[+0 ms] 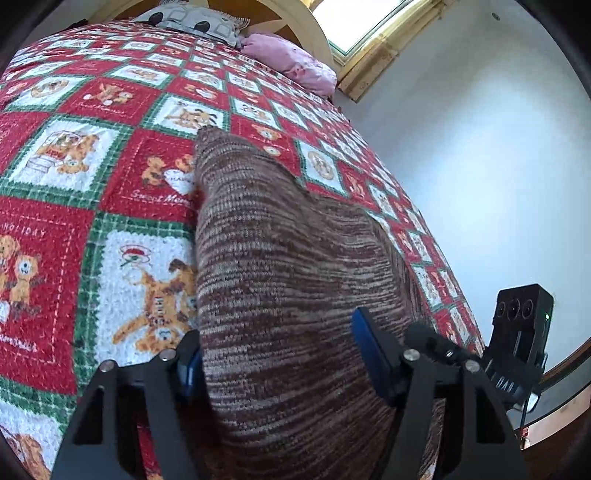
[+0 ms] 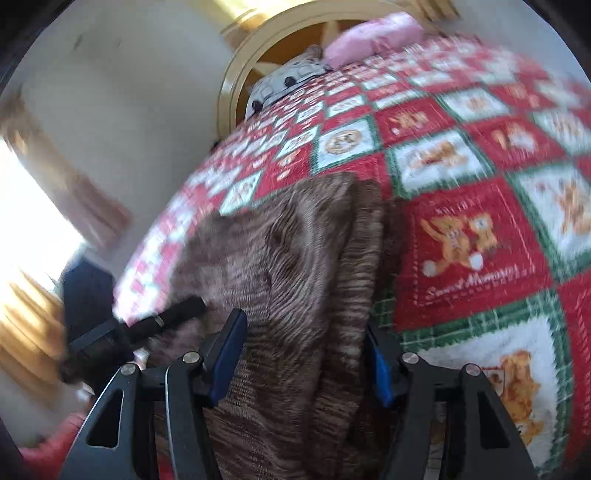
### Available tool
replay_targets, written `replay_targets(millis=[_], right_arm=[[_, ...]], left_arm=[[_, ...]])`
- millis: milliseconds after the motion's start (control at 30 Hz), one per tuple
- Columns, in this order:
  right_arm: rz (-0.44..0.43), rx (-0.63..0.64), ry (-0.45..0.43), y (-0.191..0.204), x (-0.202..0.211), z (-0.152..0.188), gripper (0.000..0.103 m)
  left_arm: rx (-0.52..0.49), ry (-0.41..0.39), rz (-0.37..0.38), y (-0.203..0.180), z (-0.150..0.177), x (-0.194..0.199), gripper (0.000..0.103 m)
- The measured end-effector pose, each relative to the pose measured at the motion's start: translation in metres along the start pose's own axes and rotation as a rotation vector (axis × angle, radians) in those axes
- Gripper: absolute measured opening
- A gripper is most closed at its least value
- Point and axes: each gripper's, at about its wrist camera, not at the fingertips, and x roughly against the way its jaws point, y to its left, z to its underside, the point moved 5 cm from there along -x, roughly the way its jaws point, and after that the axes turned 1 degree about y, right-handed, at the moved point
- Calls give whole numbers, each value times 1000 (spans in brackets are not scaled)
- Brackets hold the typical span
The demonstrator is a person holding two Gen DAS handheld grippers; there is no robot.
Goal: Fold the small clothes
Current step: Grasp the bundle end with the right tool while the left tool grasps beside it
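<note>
Where two grippers meet: one brown knit garment [image 1: 280, 266], two pillows [image 1: 291, 59].

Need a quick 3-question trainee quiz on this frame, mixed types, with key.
1. True or false: the brown knit garment lies between the jaws of both the left gripper and the right gripper.
2. Which pillow sits nearer the window in the left wrist view? A) pink pillow B) grey patterned pillow
3. Fill in: the garment rests on a red, green and white ____.

Key: 1 true; 2 A; 3 quilt
</note>
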Motion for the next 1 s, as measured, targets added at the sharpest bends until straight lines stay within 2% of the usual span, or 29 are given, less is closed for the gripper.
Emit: replay_targets(millis=[67, 100, 133, 233, 367, 533, 667, 1000], right_arm=[[25, 0, -5, -1, -1, 1, 55], [31, -20, -13, -5, -1, 1, 43], [18, -39, -18, -8, -1, 1, 38], [7, -47, -26, -10, -3, 0, 29], [96, 36, -48, 4, 1, 3, 25], [180, 90, -97, 21, 13, 3, 22], [148, 61, -153, 35, 33, 4, 22], [130, 58, -218, 83, 73, 23, 22]], left_arm=[[-6, -4, -11, -2, 1, -1, 72], [-11, -6, -25, -3, 1, -1, 70], [-14, -7, -45, -3, 2, -1, 67], [-26, -14, -120, -5, 2, -4, 60], [-64, -36, -212, -13, 2, -6, 52], [-148, -81, -313, -29, 7, 4, 29], [-246, -115, -375, -44, 8, 20, 27], [-286, -128, -427, -57, 26, 64, 27]])
